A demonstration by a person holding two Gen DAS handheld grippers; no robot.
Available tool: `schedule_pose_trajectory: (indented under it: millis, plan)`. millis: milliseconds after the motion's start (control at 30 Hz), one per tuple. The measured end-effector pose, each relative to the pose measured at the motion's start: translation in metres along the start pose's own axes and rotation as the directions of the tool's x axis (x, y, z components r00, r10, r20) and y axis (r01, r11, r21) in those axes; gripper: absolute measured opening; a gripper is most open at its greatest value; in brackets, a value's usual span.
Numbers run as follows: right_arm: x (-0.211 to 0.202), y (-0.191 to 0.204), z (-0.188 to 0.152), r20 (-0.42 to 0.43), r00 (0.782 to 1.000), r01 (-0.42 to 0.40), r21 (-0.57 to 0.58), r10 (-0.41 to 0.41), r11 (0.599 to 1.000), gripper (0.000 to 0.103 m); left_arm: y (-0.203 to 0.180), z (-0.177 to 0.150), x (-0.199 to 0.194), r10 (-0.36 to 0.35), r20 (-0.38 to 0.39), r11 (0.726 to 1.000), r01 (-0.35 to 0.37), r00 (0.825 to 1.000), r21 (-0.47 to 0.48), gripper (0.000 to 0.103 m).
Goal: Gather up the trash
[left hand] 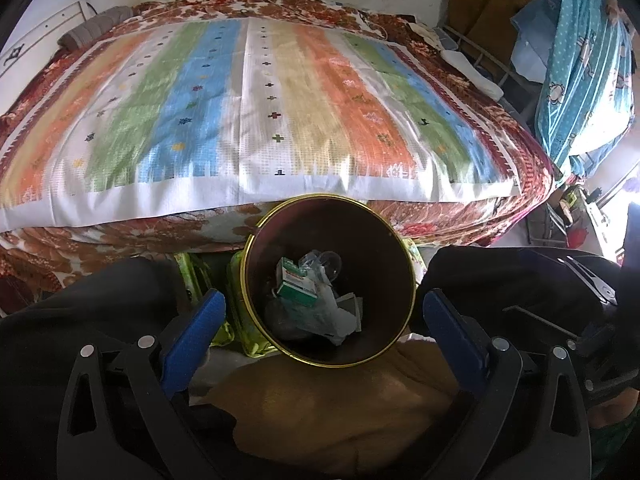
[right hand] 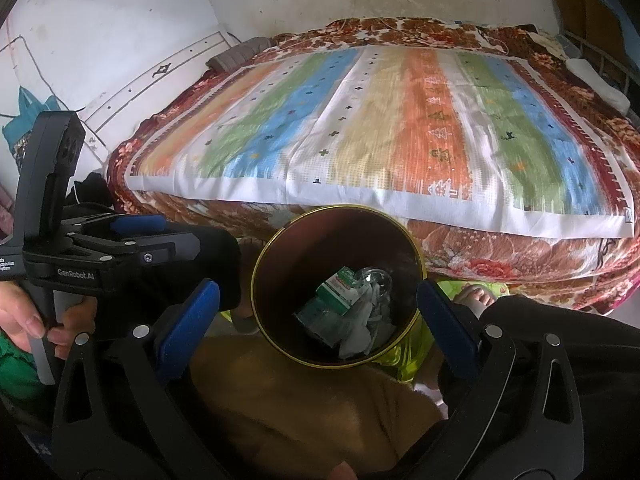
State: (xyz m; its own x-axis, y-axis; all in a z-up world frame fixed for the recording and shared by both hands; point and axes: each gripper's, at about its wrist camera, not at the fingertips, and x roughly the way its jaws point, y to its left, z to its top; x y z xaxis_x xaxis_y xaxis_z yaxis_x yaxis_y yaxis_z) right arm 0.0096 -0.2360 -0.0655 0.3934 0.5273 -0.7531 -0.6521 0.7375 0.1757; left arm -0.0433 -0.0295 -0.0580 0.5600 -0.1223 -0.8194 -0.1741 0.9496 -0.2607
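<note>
Tongs first: the left gripper [left hand: 324, 312] has its blue pads [left hand: 192, 332] spread wide with nothing between them, and the right gripper [right hand: 318, 312] is just as wide open and just as empty. Both hang above the round bin [left hand: 256, 312], looking straight down into it. In the right wrist view the left gripper [right hand: 132, 222] shows from the side, held by a hand [right hand: 36, 316] at the frame's left edge.

Now the bin itself: dark inside, gold rim, standing on the floor between the person's dark-trousered knees [left hand: 520, 280], just in front of the bed [left hand: 160, 236]. It is already holding rubbish. A green and white carton [left hand: 298, 280] lies on top, a crumpled clear plastic piece [left hand: 324, 262] beside it, and white paper scraps [left hand: 344, 316] lower down. The heap covers the bottom only; plenty of room above it.

My read is that a drop has been made and the tongs are free for another pickup. The striped blanket [left hand: 256, 100] shows no loose litter that I can make out, so the next move calls for swinging away from the bin to search elsewhere. A grey bundle [left hand: 96, 30] lies at the far corner of the bed; whether it counts as trash I cannot tell. Bare toes [right hand: 478, 296] and a yellow-green mat [right hand: 408, 356] sit right by the bin.
</note>
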Motion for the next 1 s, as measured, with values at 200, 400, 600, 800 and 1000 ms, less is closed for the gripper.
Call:
schedule_pose_trajectory:
  millis: [200,400,600,800,1000]
  plan:
    - [0.0003,-0.0001,-0.0002,-0.001,1.0,-0.002,0.002,0.002,1.0,0.094,0.0,-0.0007,0.0004,-0.004,-0.002,1.0,0.004,1.0,0.002,0.097]
    - [0.0002,0.0001,-0.0006,-0.002,1.0,-0.004,0.003,0.004,1.0,0.094,0.0001,-0.0004,0.0001,-0.003,-0.001,1.0,0.003,1.0,0.0,0.097]
    - [0.0,0.0006,-0.0006,-0.005,1.0,-0.006,0.001,0.006,1.0,0.094,0.0001,-0.0008,0.0004,-0.005,0.003,1.0,0.005,1.0,0.001,0.097]
    - [0.002,0.0038,-0.0032,-0.012,1.0,-0.009,0.008,0.009,1.0,0.094,0.0011,-0.0013,0.0001,-0.005,0.003,1.0,0.005,1.0,-0.003,0.097]
    - [0.0017,0.0028,-0.0019,-0.013,1.0,-0.011,0.009,0.011,1.0,0.094,0.0006,-0.0016,0.0,-0.005,0.003,1.0,0.005,1.0,-0.003,0.097]
